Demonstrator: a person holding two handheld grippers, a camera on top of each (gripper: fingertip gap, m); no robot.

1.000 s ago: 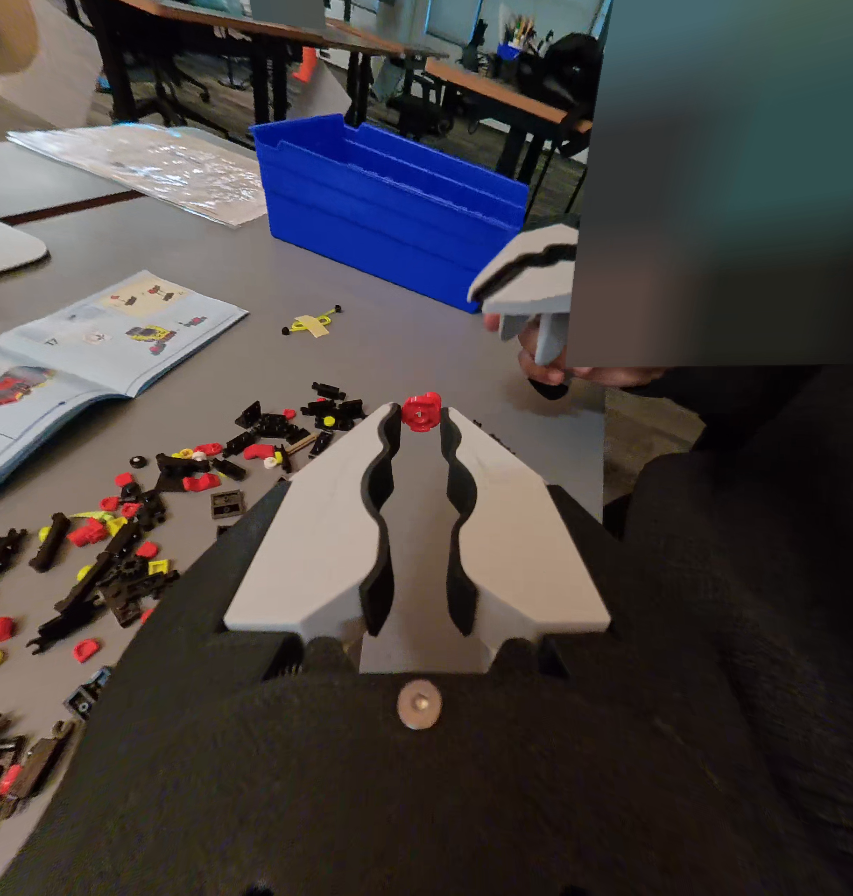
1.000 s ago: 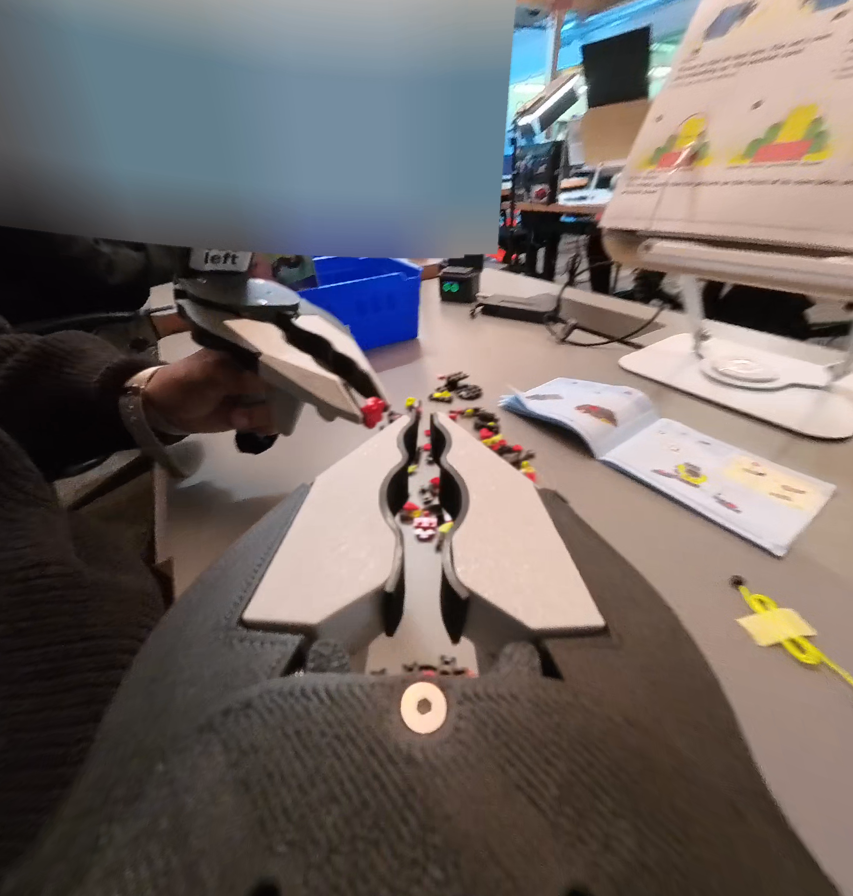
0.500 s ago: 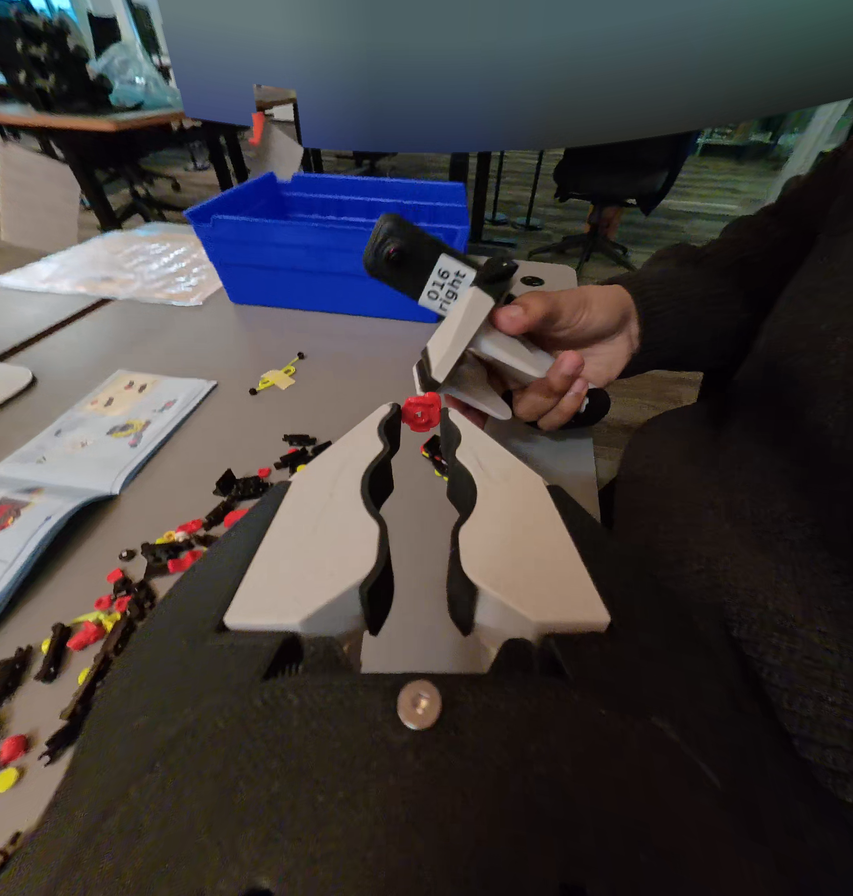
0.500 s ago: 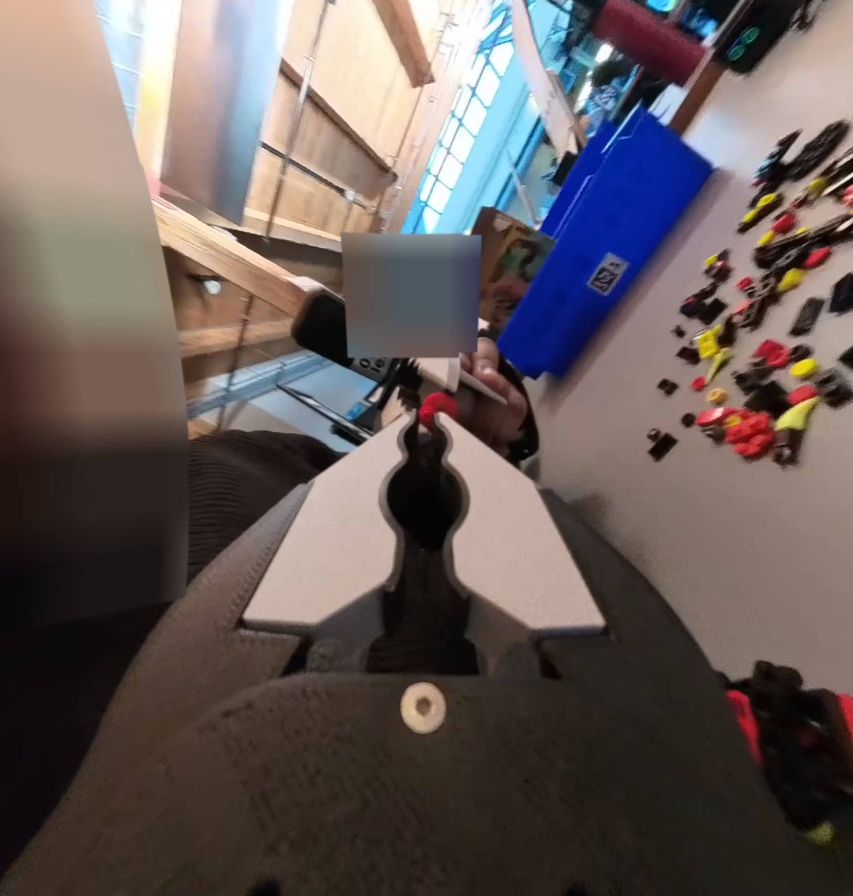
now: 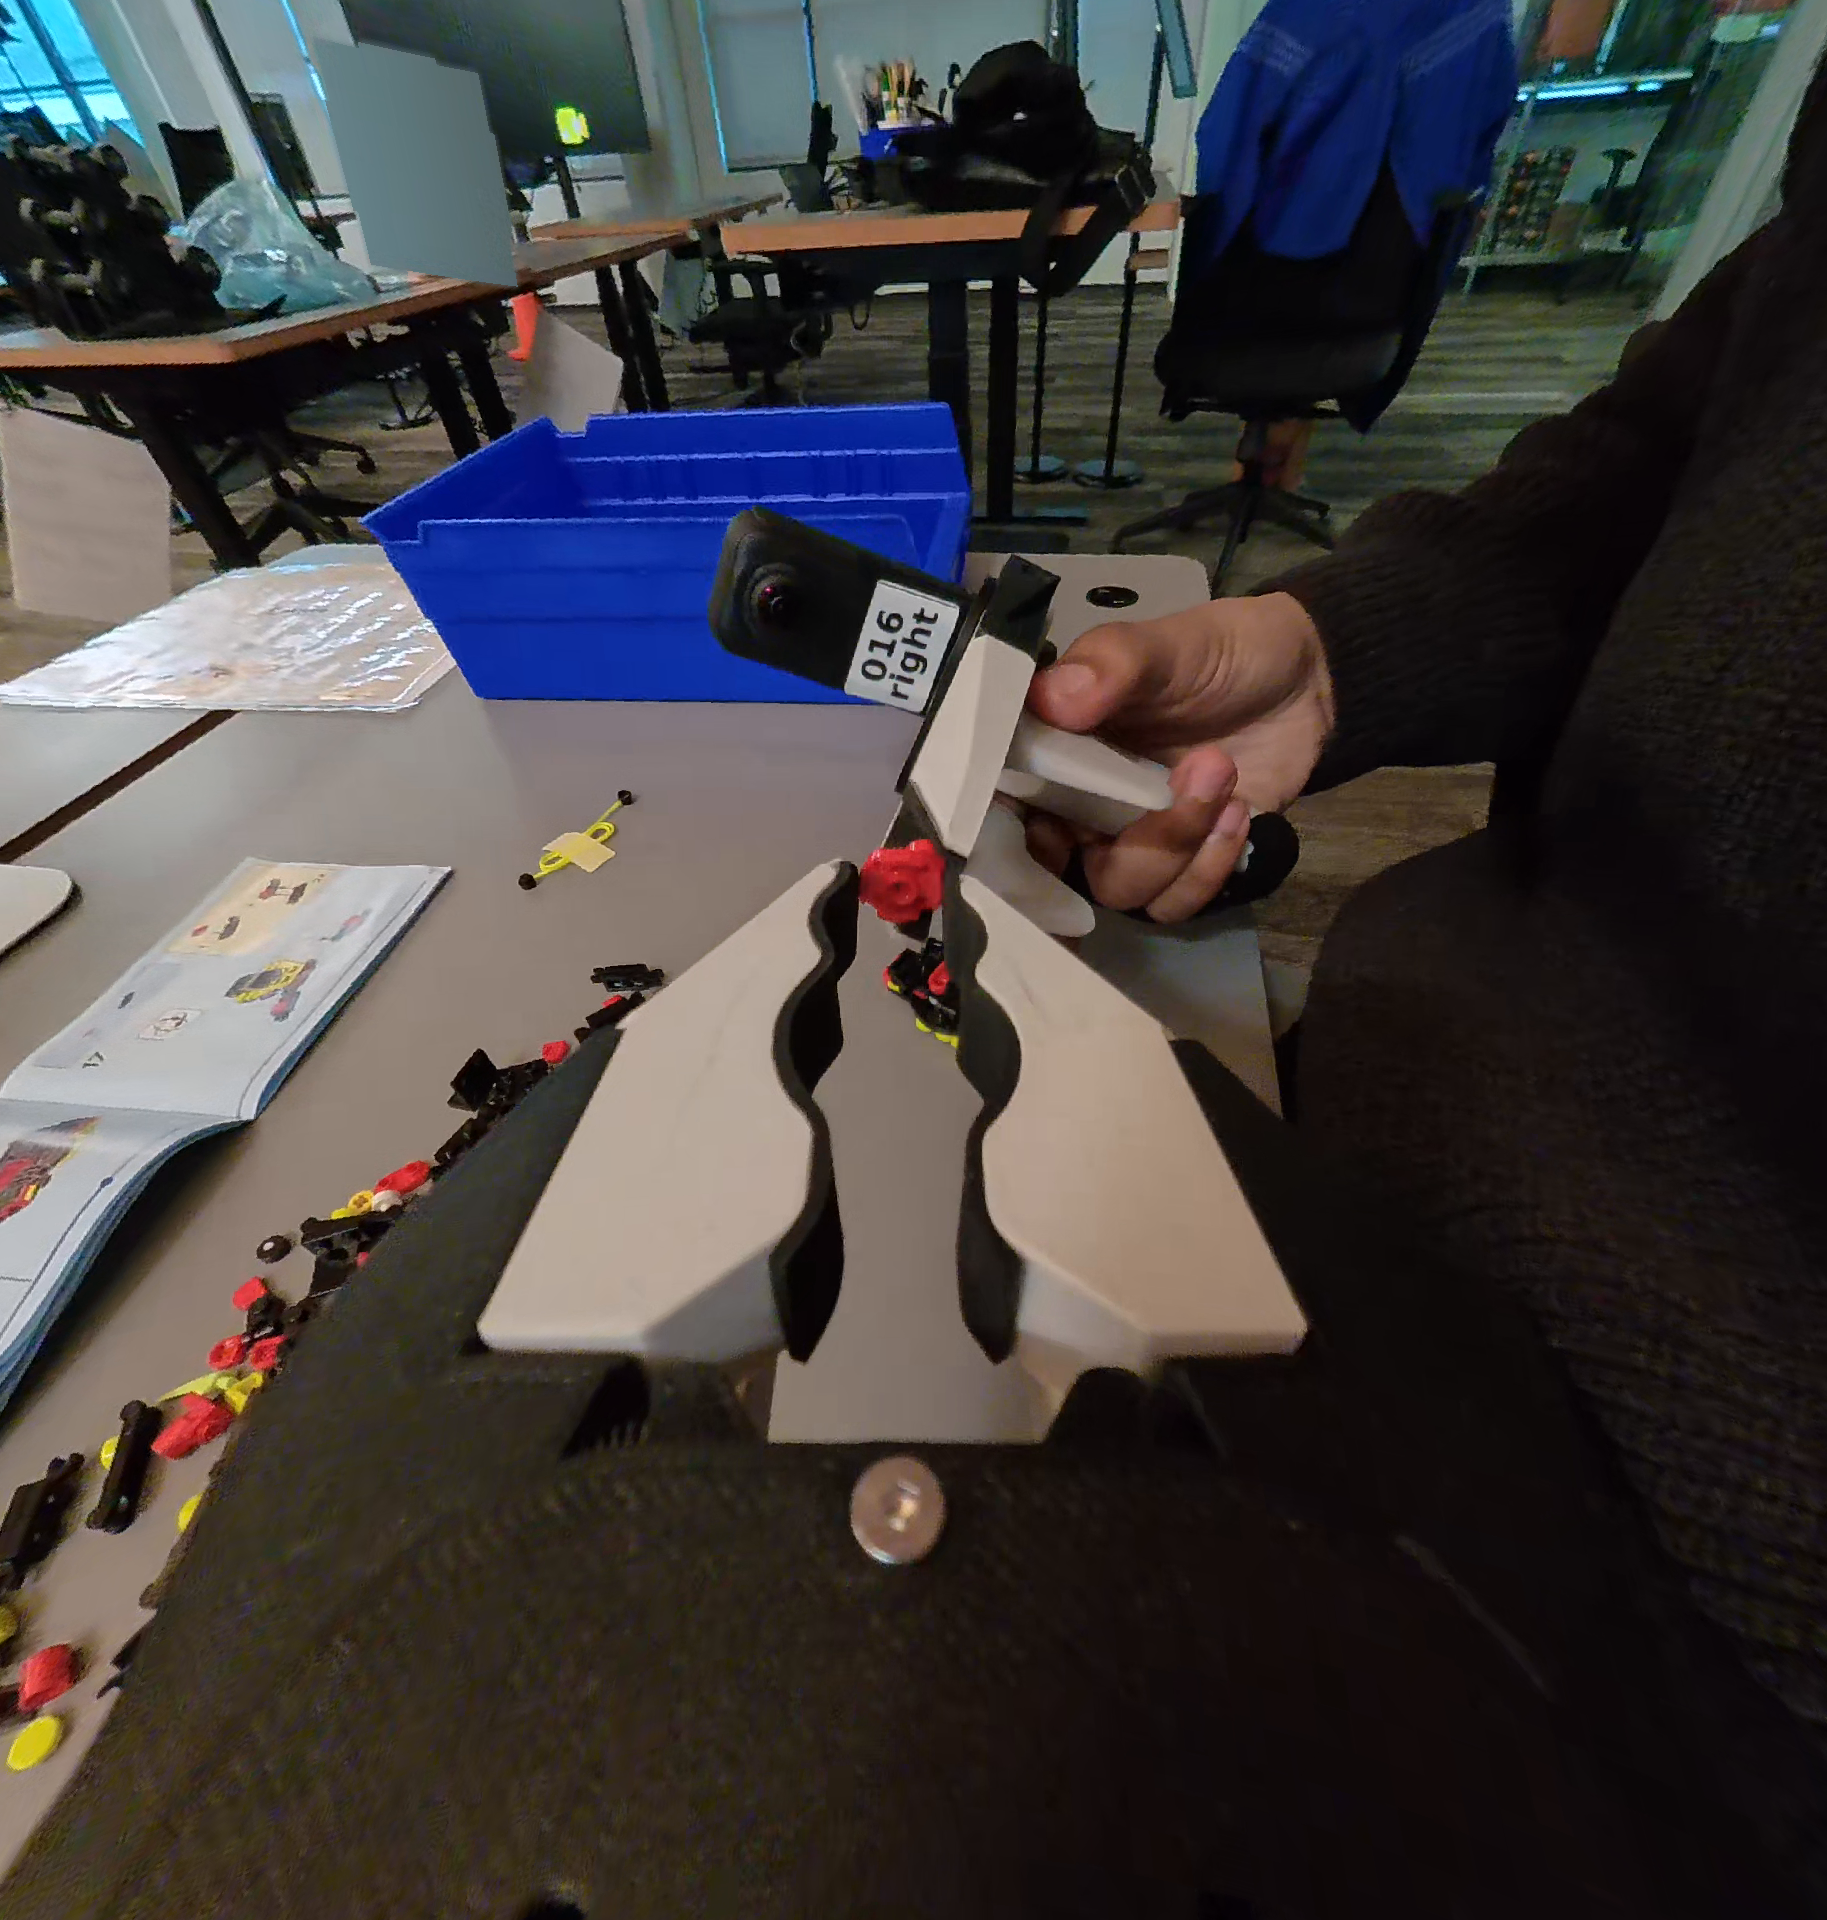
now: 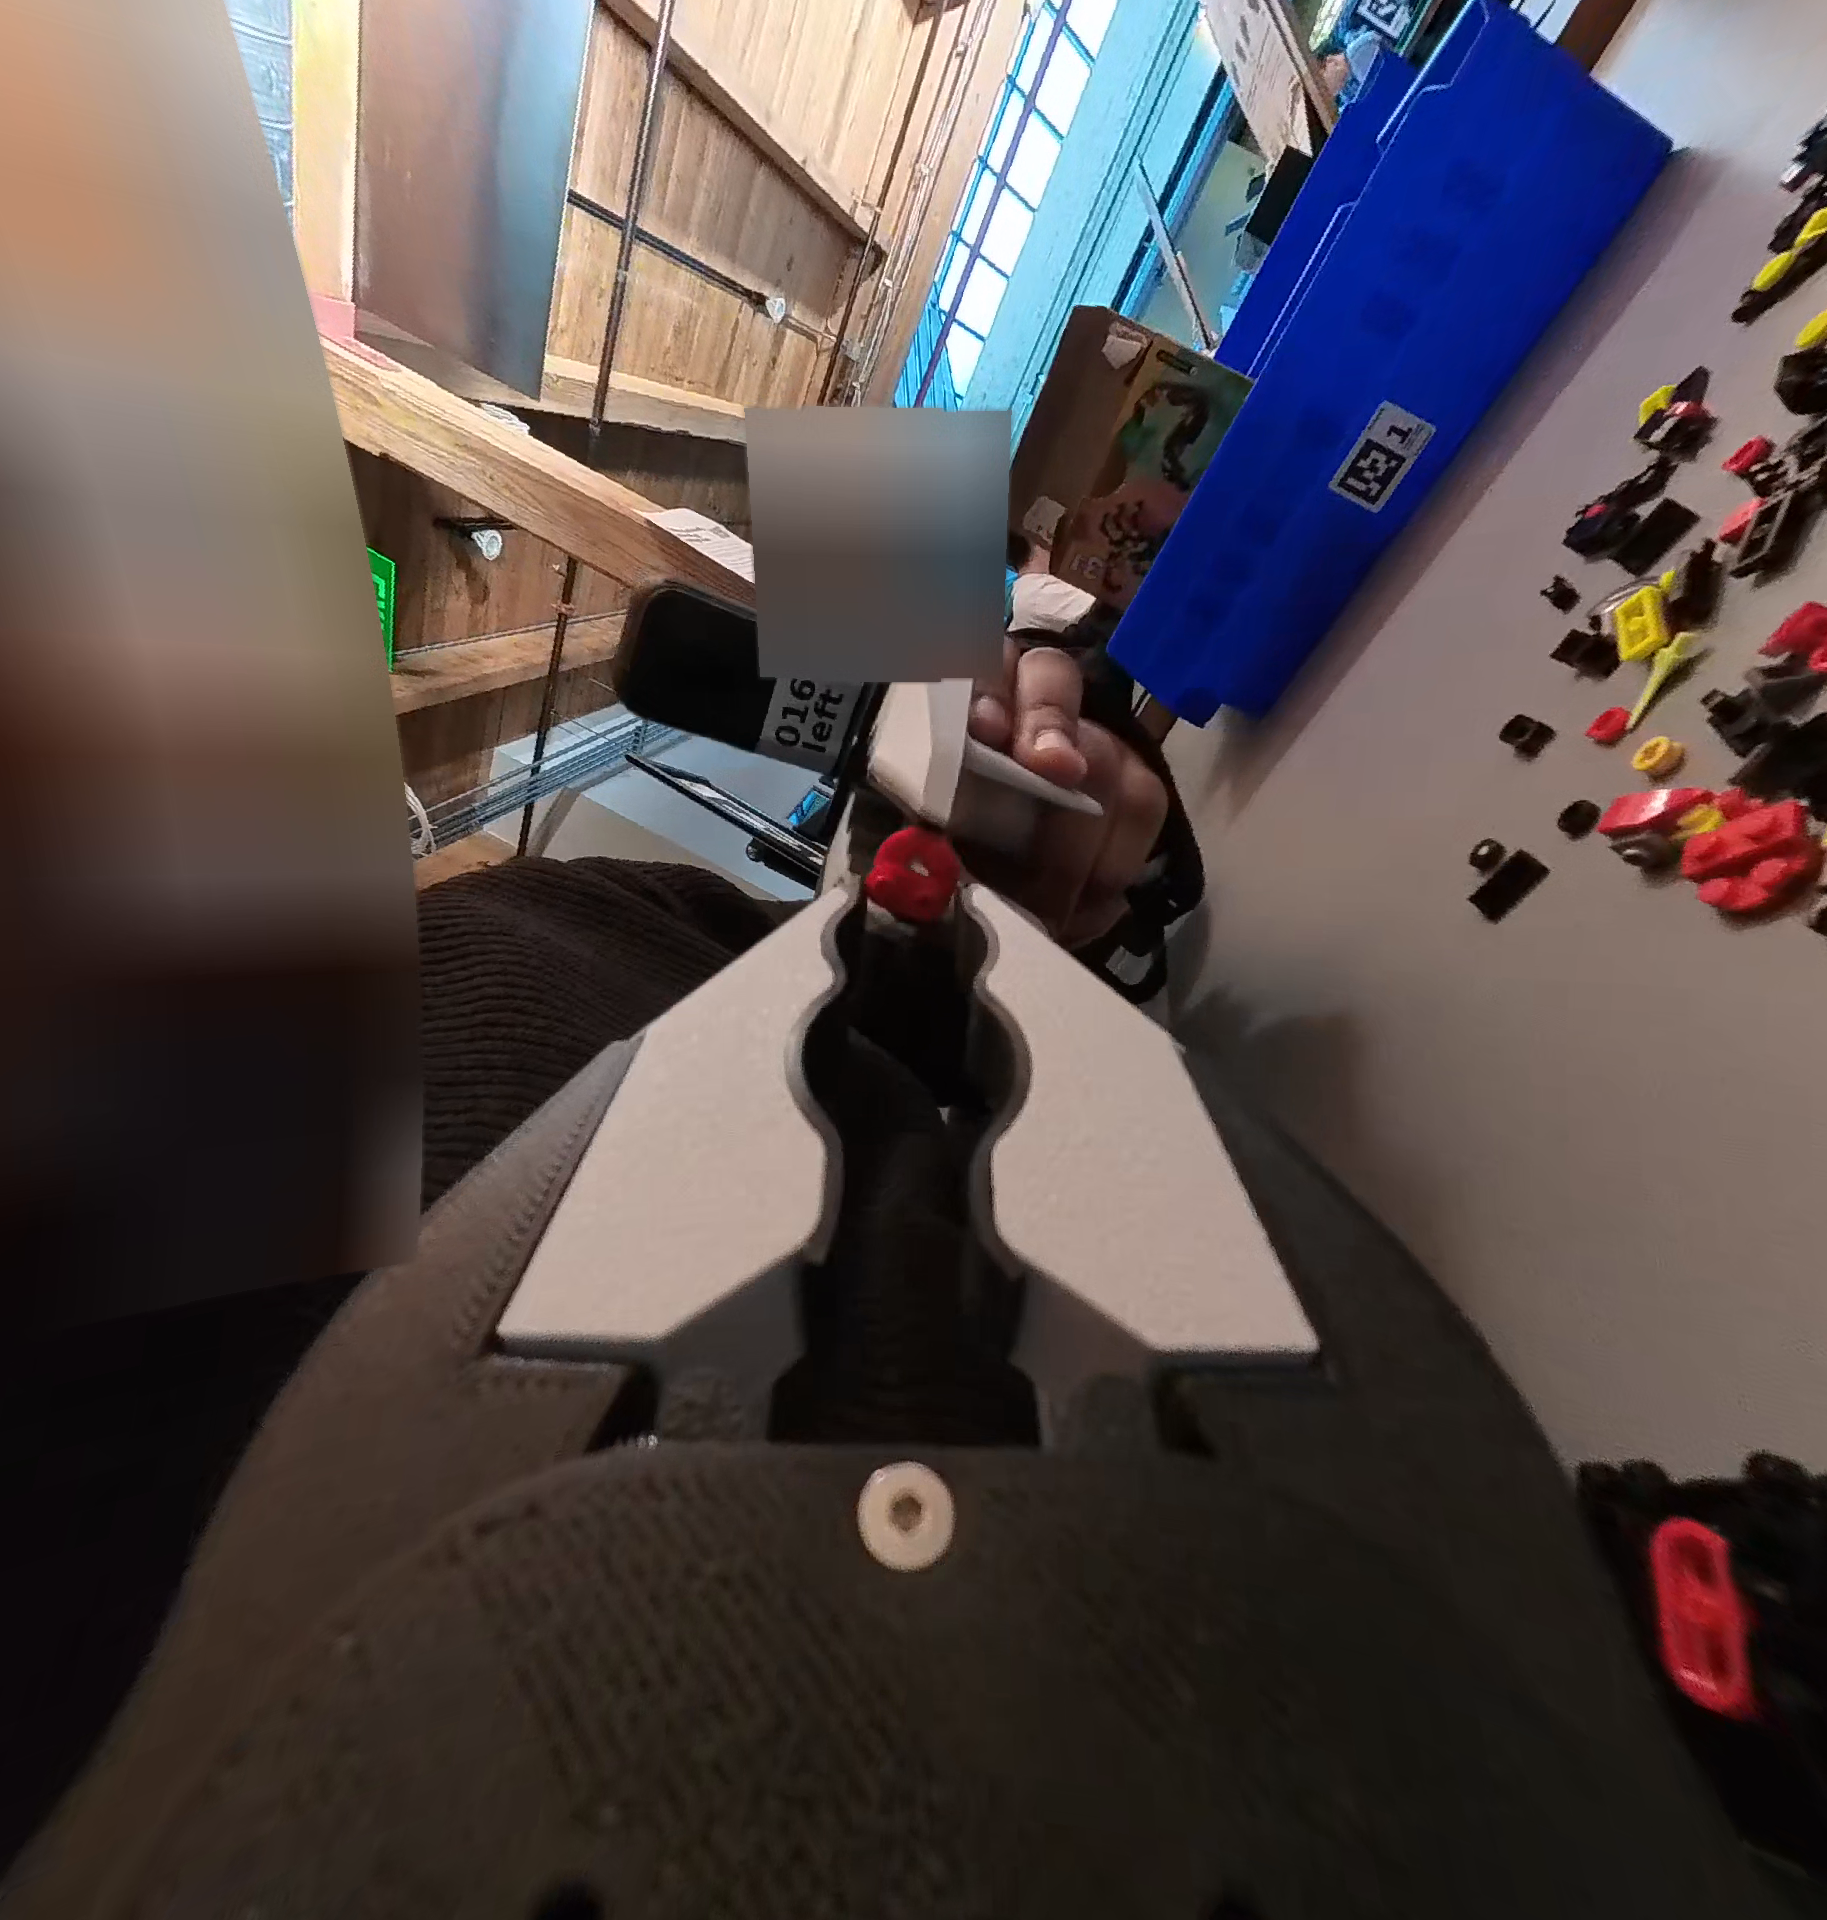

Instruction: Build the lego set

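My left gripper is shut on a small round red piece, which it holds at its fingertips above the grey table. My right gripper is turned on its side and meets the left one tip to tip. Its jaws are open. The red piece stands at its fingertips, with a gap on each side. In the left wrist view the right gripper comes in from the upper right, held by a hand. The left gripper also shows in the right wrist view.
A blue bin stands at the back of the table. An open booklet lies on the left. Loose black, red and yellow pieces lie in front of it. A small built assembly sits under the jaws. A yellow tie and a clear bag lie farther back. Both grippers' tips are close together, under 4 cm apart. The yellow tie is about equally far from each gripper, around 25 centimeters.
My right gripper swung up and rolled onto its side to meet the red piece in the left gripper. Its jaws went from shut to open. The left gripper kept its hold.
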